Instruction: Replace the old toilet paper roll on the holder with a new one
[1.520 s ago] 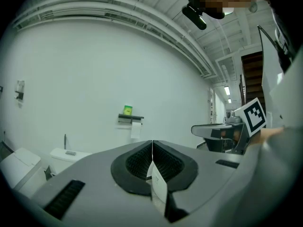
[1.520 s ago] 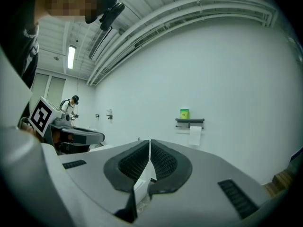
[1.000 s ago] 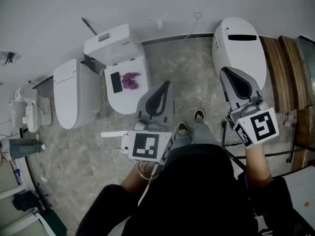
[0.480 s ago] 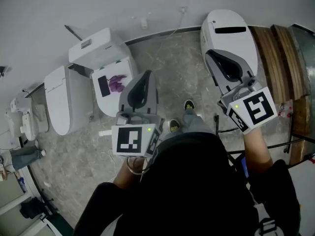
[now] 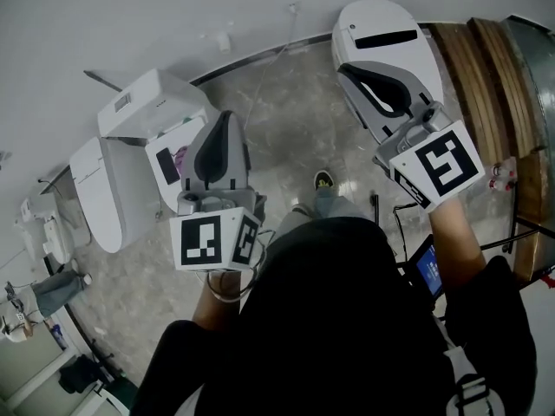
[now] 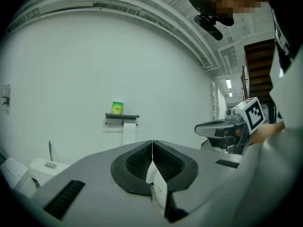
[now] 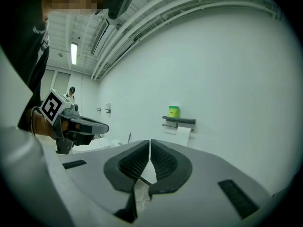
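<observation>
Though the left cube (image 5: 212,241) and the right cube (image 5: 434,165) each show a bold black-and-white square marker, neither carries a word that can be read. Nearest the camera, the person (image 5: 347,336), in dark clothes, holds one tool in each hand. Both forearms reach forward on either side of the body, and both tools point ahead at about level.

The left tool (image 5: 225,116) has its jaws together, the ribbed dark pads meeting along a thin seam. A small white tag (image 6: 159,188) sits low behind that seam, its print too fine to read. The right tool (image 5: 345,72) also has its jaws pressed together, with only a hairline between the pads. Neither grips anything. A small lit blue screen (image 5: 429,271) shows beside the right forearm.

Past the tools, white toilets stand on a marbled grey floor (image 5: 277,128). One toilet (image 5: 381,24) lies partly under the right tool, and an open toilet (image 5: 130,107) stands beyond the left tool.

Farthest off, on the white wall (image 6: 71,70), is the dark holder (image 6: 122,118). The paper roll (image 6: 129,132) hangs under it with a sheet trailing down. A green box (image 6: 117,107) stands on top, its print unreadable. The roll is well apart from both tools.
</observation>
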Demonstrator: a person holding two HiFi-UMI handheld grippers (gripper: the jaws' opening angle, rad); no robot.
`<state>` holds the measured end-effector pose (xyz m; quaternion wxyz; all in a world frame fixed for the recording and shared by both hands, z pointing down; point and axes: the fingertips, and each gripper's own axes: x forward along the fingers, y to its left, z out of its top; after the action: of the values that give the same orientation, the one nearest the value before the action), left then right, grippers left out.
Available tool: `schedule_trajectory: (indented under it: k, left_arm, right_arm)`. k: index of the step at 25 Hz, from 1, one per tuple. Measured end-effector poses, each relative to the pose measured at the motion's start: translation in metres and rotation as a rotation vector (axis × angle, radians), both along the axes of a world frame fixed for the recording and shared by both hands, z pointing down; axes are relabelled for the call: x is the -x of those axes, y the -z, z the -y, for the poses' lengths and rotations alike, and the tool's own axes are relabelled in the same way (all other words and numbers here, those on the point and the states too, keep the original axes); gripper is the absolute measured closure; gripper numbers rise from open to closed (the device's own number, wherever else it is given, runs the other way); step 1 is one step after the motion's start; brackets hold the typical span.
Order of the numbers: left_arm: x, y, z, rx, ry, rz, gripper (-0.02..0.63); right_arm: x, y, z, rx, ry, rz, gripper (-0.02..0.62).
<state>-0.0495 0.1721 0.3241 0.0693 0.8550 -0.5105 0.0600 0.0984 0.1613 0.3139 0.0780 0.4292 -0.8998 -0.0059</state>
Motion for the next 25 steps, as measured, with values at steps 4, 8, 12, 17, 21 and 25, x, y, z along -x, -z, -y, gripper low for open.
schedule_trajectory:
  k: [4,8,12,17,21,25]
  left_arm:
    - [-0.01,-0.006,0.017,0.018,0.01,0.008,0.583]
    - [-0.01,-0.007,0.034,0.028,0.02,0.006,0.583]
    - [-0.005,-0.013,0.051,0.036,0.018,0.008,0.583]
    - [0.012,-0.014,0.079,0.018,0.024,0.01,0.583]
    - [0.027,-0.014,0.103,0.013,0.005,-0.005,0.583]
    - [0.045,-0.012,0.129,0.005,-0.004,-0.027,0.583]
  right_arm:
    - [-0.016,-0.007,0.019,0.027,-0.012,0.025,0.574]
    - [-0.013,-0.012,0.035,0.049,-0.01,0.031,0.573]
    - [-0.002,-0.015,0.051,0.059,-0.002,0.039,0.574]
    - [0.013,-0.02,0.072,0.066,-0.009,0.031,0.574]
    - [0.028,-0.019,0.095,0.066,-0.031,0.012,0.573]
    - [0.047,-0.015,0.118,0.058,-0.037,-0.008,0.572]
